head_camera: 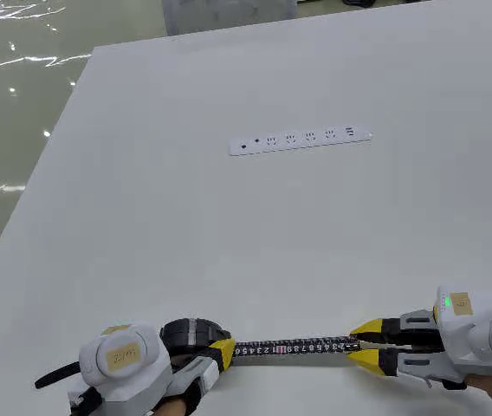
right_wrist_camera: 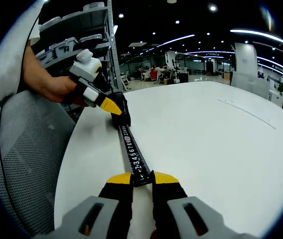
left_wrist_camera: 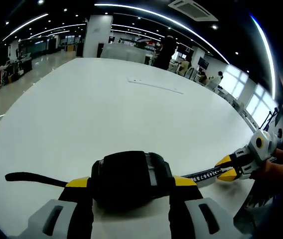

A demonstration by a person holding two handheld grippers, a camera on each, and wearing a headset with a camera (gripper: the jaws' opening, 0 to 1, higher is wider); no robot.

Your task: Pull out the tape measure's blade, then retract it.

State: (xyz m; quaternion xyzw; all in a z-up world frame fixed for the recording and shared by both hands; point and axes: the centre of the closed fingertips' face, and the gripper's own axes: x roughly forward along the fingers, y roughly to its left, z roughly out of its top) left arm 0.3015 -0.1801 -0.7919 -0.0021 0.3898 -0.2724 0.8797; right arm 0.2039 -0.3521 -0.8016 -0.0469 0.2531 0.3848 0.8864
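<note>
held tight between the yellow-tipped jaws of the left gripper (left_wrist_camera: 130,183): the black tape measure case with a grey band (head_camera: 192,333), sitting on the white workbench top (head_camera: 229,225) near its front edge, with a thin black wrist strap (left_wrist_camera: 34,178) trailing away from it. drawn out flat along the bench, the black blade with white numerals (head_camera: 294,347), its free end pinched in the nearly closed jaws of the right gripper (right_wrist_camera: 141,178). farther back and well apart, a long white power strip (head_camera: 301,139) lying flat.
</note>
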